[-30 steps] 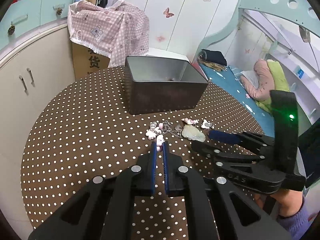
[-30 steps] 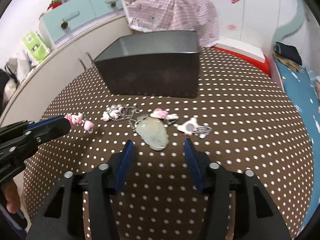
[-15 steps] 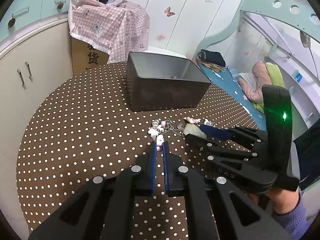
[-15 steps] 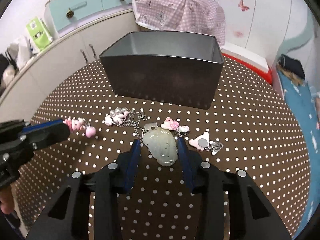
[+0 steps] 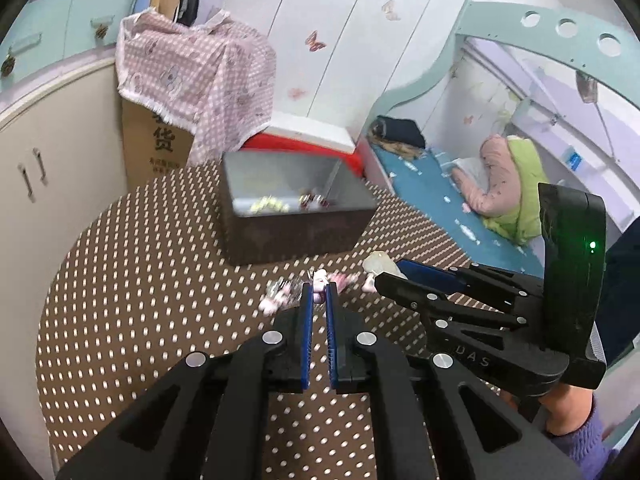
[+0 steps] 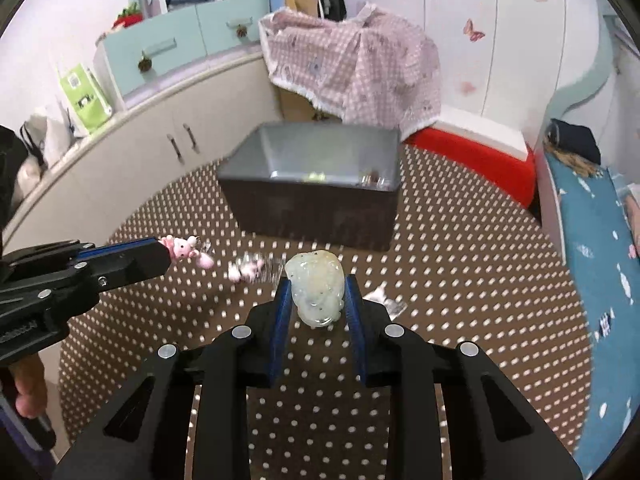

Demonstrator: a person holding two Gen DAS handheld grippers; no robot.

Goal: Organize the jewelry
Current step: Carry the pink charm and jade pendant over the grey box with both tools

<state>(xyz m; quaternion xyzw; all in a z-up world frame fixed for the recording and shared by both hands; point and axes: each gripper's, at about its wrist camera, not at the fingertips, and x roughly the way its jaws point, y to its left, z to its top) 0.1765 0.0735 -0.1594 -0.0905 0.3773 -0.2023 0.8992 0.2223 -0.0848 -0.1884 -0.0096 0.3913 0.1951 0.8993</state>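
Note:
My left gripper (image 5: 318,294) is shut on a small pink charm (image 5: 319,283), which also shows at its tip in the right wrist view (image 6: 182,249), held above the table. My right gripper (image 6: 318,294) is shut on a pale green jade pendant (image 6: 318,288), lifted off the table; the pendant shows in the left wrist view (image 5: 378,264) too. A dark metal box (image 6: 316,196) stands behind, with a few trinkets inside (image 5: 276,202). Loose pink charms and a chain (image 6: 248,270) lie on the dotted tablecloth, and a white clip (image 6: 384,300) lies right of the pendant.
The round table (image 6: 460,280) has a brown polka-dot cloth. A cardboard box under a pink checked cloth (image 6: 352,64) and a red-and-white box (image 6: 472,152) stand behind it. Cabinets (image 6: 160,148) are on the left, a bed (image 6: 592,248) on the right.
My right gripper closed on the jade pendant and lifted it. Both grippers rose from the table; the left still holds the pink charm.

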